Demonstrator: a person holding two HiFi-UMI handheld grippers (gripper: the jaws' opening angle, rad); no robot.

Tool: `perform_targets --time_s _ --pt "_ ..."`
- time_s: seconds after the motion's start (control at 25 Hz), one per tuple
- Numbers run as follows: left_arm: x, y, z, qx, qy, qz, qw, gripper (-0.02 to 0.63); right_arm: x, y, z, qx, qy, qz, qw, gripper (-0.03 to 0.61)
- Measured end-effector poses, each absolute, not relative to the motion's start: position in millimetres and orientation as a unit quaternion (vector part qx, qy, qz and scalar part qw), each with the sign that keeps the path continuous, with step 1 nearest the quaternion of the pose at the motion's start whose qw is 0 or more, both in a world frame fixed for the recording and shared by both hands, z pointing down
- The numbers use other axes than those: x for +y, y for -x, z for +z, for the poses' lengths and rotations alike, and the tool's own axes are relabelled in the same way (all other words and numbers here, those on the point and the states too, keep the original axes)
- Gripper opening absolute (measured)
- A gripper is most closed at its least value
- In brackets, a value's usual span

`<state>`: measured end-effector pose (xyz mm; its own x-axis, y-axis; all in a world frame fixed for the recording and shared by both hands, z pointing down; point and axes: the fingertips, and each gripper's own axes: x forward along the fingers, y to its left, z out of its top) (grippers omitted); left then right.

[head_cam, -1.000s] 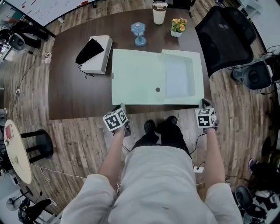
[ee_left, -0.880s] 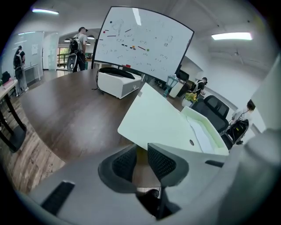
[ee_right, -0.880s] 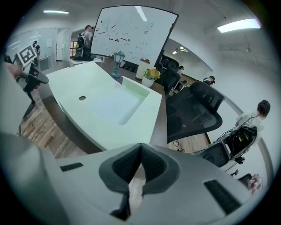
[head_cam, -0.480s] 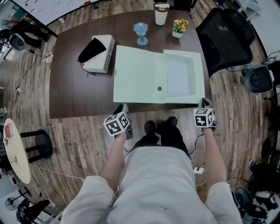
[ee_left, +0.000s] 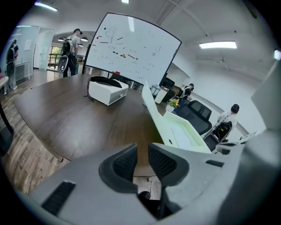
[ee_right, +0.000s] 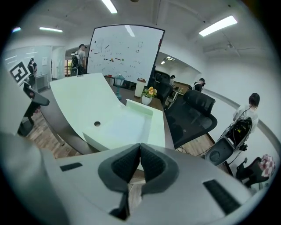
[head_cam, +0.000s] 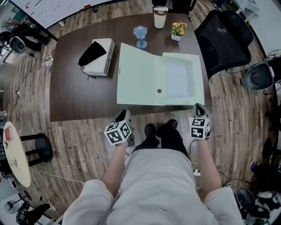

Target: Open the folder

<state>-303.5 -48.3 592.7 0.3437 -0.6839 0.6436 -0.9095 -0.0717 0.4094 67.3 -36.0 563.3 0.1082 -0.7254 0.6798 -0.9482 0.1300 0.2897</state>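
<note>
Box folder open on counter, cover tilted up. Left tongs released, just opened, empty. Right tongs empty, pads touching, only just parting. Both clear of folder's near edge: cover likely let go.

The folder lies open at the near right of the table, its lid tilted up on the left. Left of it sits a box with a pouch on top. Behind the folder stand 3 things, left to right: an ornament, a cup and a plant. A chair stands right of the table.
</note>
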Motion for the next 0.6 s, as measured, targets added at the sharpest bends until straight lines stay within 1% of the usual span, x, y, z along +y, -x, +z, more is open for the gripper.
perform_targets --time_s 0.24,0.6 --pt "-44 265 567 -0.518 -0.767 0.137 0.354 0.075 -27 -20 544 -0.692 -0.621 0.181 0.322 0.003" --pt "-45 232 530 -0.487 -0.808 0.135 0.301 0.057 -23 25 507 -0.736 -0.598 0.184 0.259 0.003"
